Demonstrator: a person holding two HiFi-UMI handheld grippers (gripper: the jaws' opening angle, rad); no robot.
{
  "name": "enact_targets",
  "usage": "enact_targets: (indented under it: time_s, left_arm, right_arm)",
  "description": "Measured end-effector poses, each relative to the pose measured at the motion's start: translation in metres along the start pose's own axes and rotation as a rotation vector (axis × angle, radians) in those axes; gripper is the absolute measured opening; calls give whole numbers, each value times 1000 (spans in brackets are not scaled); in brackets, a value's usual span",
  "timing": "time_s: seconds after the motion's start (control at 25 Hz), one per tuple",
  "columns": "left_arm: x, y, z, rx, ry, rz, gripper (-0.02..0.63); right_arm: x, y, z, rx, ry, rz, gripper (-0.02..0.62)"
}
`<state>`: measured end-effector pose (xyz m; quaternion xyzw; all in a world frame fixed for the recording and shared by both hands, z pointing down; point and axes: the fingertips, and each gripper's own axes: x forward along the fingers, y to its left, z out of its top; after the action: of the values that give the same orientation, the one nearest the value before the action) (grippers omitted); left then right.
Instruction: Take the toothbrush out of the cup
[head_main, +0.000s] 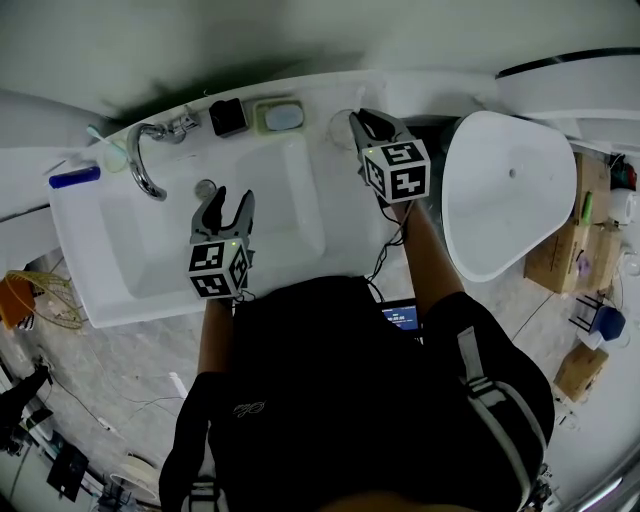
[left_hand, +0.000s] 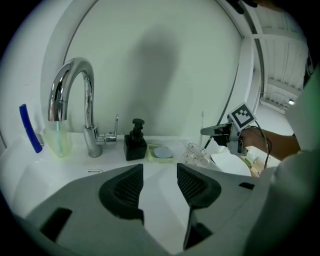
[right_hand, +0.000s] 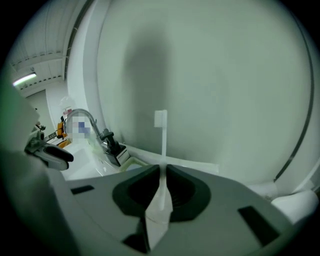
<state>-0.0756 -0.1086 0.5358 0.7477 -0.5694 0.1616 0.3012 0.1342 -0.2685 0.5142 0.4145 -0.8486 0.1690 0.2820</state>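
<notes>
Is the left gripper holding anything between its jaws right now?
No, the left gripper has its jaws apart, with only the bare white ceramic sink showing between them.

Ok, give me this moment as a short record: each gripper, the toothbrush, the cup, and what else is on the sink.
right gripper: shut on toothbrush, upright, bristles up
left gripper: open, empty, above the sink
cup: clear glass, on the counter beside the soap dish
toothbrush's lower end: cannot tell whether clear of the cup
also there: faucet, black soap dispenser
</notes>
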Motion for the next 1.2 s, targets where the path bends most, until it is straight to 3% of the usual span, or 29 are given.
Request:
enact_targets:
  time_s: [0.28,0.48,0.84,1.2]
  left_arm:
    - [-5,-9,2,15,-12,-7,213]
    - [-6,-15,-1,21,-9,-18,212]
    - [-3,-22,-11,35,11,-27,212]
    - [0,-30,-36,17,60,-30,212]
  right_arm:
    - [-39,22,19,-22,-63,44,49]
    - [-61,38,11,-25,-59,77,49]
    - [-79,57,-64,14,101,143,49]
    - [-74,70,-143,127,269,215,49]
